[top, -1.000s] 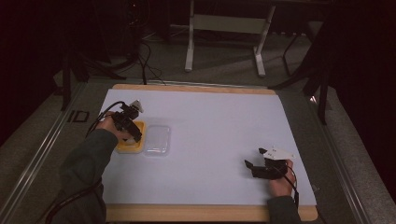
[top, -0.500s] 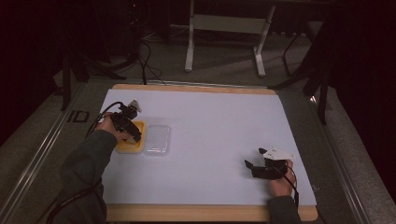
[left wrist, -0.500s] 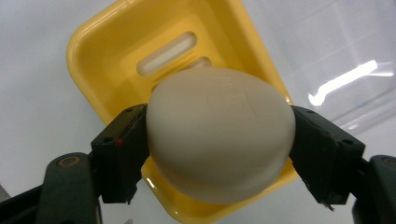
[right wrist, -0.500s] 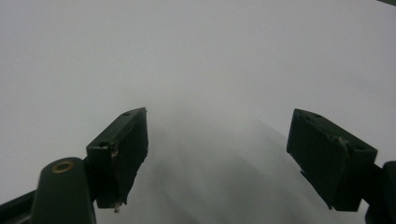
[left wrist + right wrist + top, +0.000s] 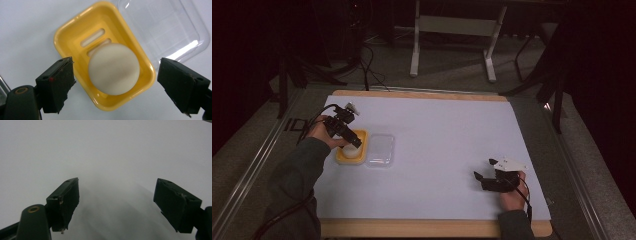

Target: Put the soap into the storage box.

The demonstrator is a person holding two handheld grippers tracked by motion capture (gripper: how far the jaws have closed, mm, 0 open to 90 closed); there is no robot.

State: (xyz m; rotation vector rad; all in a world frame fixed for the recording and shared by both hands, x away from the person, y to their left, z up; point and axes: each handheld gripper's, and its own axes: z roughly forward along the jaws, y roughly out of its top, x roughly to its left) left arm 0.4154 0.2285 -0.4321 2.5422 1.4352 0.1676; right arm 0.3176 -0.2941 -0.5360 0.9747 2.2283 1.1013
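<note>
Hovering at the high view's left, the left gripper (image 5: 353, 140) is gaping wide over the soap (image 5: 114, 69) in its yellow dish (image 5: 64, 35), lid (image 5: 165, 27) alongside; the right gripper (image 5: 116, 205) is gaping over bare table (image 5: 105, 150).

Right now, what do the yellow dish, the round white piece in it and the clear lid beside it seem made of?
Yellow dish: glossy moulded plastic, with slots. Round white piece: matte, smooth, probably soap. Clear lid: thin transparent plastic, showing glare.

No lettering can be read anywhere (table edge marking too blurred).
</note>
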